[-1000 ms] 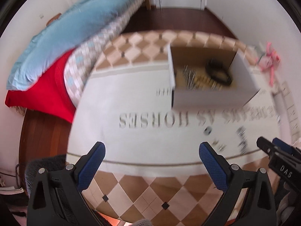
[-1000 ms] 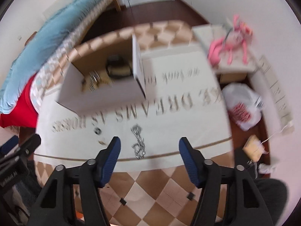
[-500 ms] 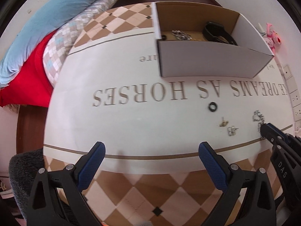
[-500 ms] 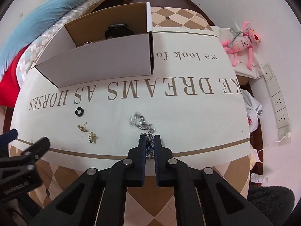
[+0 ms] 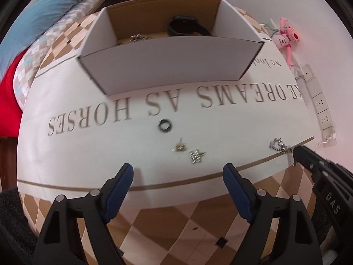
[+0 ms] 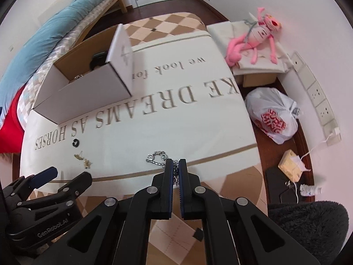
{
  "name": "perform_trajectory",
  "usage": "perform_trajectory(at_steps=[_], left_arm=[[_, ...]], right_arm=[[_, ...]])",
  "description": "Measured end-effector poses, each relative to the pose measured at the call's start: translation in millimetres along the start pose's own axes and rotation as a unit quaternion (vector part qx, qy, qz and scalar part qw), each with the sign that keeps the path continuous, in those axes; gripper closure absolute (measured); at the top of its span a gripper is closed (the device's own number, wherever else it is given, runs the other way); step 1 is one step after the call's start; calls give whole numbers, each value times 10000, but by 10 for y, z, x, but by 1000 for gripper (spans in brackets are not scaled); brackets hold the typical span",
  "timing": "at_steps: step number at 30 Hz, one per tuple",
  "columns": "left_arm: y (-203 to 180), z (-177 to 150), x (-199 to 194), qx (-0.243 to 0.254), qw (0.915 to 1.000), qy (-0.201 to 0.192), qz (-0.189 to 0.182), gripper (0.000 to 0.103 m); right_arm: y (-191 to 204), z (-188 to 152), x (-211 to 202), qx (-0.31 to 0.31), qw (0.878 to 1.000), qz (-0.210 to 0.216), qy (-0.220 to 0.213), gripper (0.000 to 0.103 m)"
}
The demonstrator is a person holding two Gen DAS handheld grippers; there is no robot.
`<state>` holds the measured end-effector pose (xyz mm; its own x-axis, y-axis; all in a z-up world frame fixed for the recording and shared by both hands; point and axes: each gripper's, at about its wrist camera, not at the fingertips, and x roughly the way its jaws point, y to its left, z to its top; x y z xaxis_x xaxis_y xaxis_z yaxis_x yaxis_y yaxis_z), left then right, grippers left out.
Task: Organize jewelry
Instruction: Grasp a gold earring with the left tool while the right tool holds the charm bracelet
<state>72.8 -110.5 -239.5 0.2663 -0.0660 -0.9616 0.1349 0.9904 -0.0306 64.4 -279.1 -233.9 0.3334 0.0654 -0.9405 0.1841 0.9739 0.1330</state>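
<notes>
Right gripper (image 6: 174, 164) jaws, spread a second ago, now pinch one end of the chain (image 6: 157, 157); the rest lies on the worktop (image 6: 198, 128). Next: carry to box (image 5: 167, 66). Left gripper (image 5: 177, 177) jaws spread, idle. Pinched links hidden between jaws; earrings (image 5: 189, 152) blurred.

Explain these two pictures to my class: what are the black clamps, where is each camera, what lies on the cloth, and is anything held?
The clamps are hand-held two-finger grippers; each carries a camera looking along its own fingers. One picture is from the left gripper, which is open and empty. The other is from the right gripper, shut on a silver chain. On the tablecloth lie a black ring, two small earrings and an open white box holding a black band and another chain.
</notes>
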Motion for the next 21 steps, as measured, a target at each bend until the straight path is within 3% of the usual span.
perform_trajectory(at_steps=[2, 4, 6, 9, 11, 13, 14, 21], left_arm=[[-42, 37, 30, 62, 10000, -18, 32, 23], [-34, 89, 73, 118, 9999, -8, 54, 38], [-73, 103, 101, 170, 9998, 23, 85, 40], [-92, 123, 106, 243, 9996, -58, 126, 56], [-103, 136, 102, 279, 9995, -111, 99, 69], [-127, 149, 102, 365, 9992, -160, 75, 89], [-158, 172, 116, 403, 9990, -160, 64, 93], [-152, 150, 54, 458, 9988, -180, -52, 98]], right_arm=[[-44, -7, 18, 60, 10000, -26, 29, 98], [-81, -24, 23, 116, 9999, -29, 45, 101], [-127, -32, 34, 152, 9999, -28, 65, 101], [-149, -22, 49, 197, 9998, -22, 74, 101], [-152, -20, 55, 200, 9998, -20, 79, 101], [-153, -17, 57, 204, 9998, -14, 86, 101], [-148, -15, 55, 202, 9998, -6, 87, 101], [-66, 11, -78, 223, 9994, 252, -28, 101]])
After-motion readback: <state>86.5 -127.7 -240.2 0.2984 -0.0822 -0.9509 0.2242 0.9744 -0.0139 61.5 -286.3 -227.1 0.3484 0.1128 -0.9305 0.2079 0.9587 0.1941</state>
